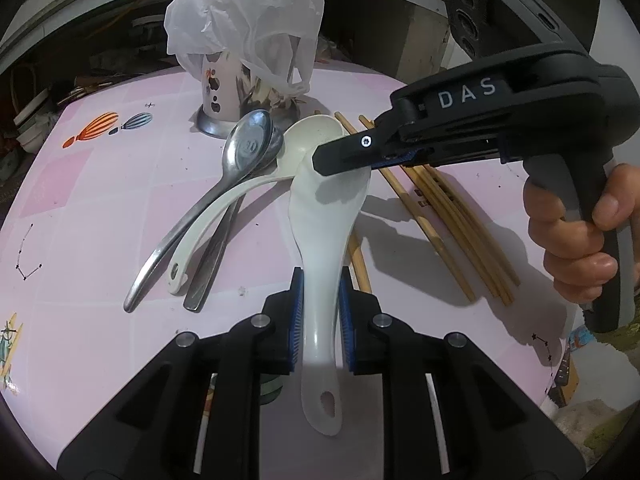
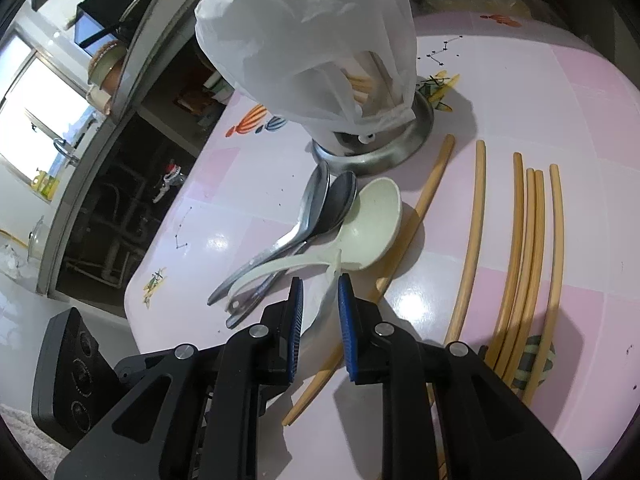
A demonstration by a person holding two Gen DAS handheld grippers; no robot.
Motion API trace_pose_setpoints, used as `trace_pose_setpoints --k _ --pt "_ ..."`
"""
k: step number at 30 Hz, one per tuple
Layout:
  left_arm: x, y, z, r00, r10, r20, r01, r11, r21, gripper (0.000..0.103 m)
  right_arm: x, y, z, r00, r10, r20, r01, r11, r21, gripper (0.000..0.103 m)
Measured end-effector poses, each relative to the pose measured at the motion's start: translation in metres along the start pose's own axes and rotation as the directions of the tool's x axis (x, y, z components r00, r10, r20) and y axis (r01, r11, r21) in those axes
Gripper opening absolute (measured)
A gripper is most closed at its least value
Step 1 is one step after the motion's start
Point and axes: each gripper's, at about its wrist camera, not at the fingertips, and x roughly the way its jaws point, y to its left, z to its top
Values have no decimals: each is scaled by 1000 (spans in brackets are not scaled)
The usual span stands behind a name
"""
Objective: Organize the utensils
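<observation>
1. Two grippers are working over a pink patterned tabletop (image 1: 100,184), one held in each hand.
2. Left gripper (image 1: 320,320) is clamping the handle of a white rice paddle (image 1: 324,240) between its blue pads (image 1: 295,320), the jaws nearly closed with the handle filling the gap.
3. The paddle is pointing away from the left camera, its handle end with a hanging hole lying nearest the lens and its blade reaching toward the other utensils.
4. Right gripper (image 1: 344,156), gripped by a bare hand (image 1: 576,236), is coming in from the right and pinching the edge of the paddle blade; in the right wrist view its pads (image 2: 345,320) are sitting narrowly apart around the thin white blade edge.
5. Two metal spoons (image 1: 240,160) and a cream plastic ladle (image 2: 360,220) are lying in an overlapping pile just left of the paddle, bowls toward the holder.
6. Several bamboo chopsticks (image 2: 520,248) are lying loose on the table to the right, one slanting under the paddle.
7. At the back, a utensil holder (image 1: 220,88) is standing on a metal base, draped in a white plastic bag (image 1: 248,12), with more chopsticks showing through the bag.
</observation>
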Motion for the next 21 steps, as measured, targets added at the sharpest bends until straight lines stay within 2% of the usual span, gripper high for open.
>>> trace_pose_setpoints --k 5,8,11,18,21 --pt "0 -2 -1 1000 9 2 -9 1000 8 16 7 0 -4 999 -24 -35 24 1000 10 19" --pt "0 -3 -2 1000 15 1 -15 1000 12 17 8 -1 -7 999 -28 -23 28 999 24 16" --pt "-1 -3 -1 1000 10 1 -10 1000 9 19 4 -1 -8 1000 -22 -2 22 999 26 8" --pt "-17 2 6 999 -37 21 37 999 -12 21 -13 2 -6 998 29 57 -29 1000 6 7" --pt "-32 4 12 996 -74 55 75 997 -17 26 -23 -2 -5 995 37 89 -38 999 15 6"
